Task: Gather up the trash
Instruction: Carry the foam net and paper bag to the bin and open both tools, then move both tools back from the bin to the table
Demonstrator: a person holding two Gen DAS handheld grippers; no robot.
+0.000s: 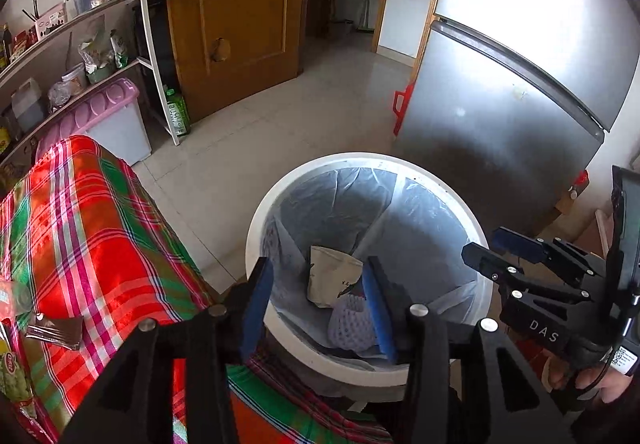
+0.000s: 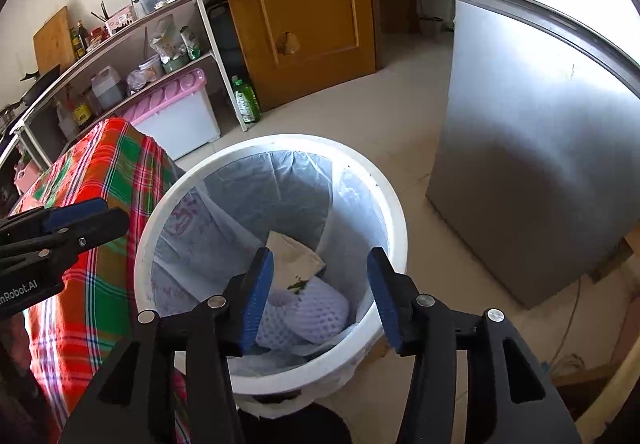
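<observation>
A white trash bin with a clear liner stands on the floor beside the table; it also shows in the right wrist view. Inside lie a paper cup and a lilac foam fruit net. My left gripper is open and empty above the bin's near edge. My right gripper is open and empty above the bin; it also shows in the left wrist view. On the table lie a brown wrapper, a clear plastic piece and a green snack packet.
The table has a red-green plaid cloth. A silver fridge stands right of the bin. A shelf unit, a lilac-lidded box, a green bottle and a wooden door are behind.
</observation>
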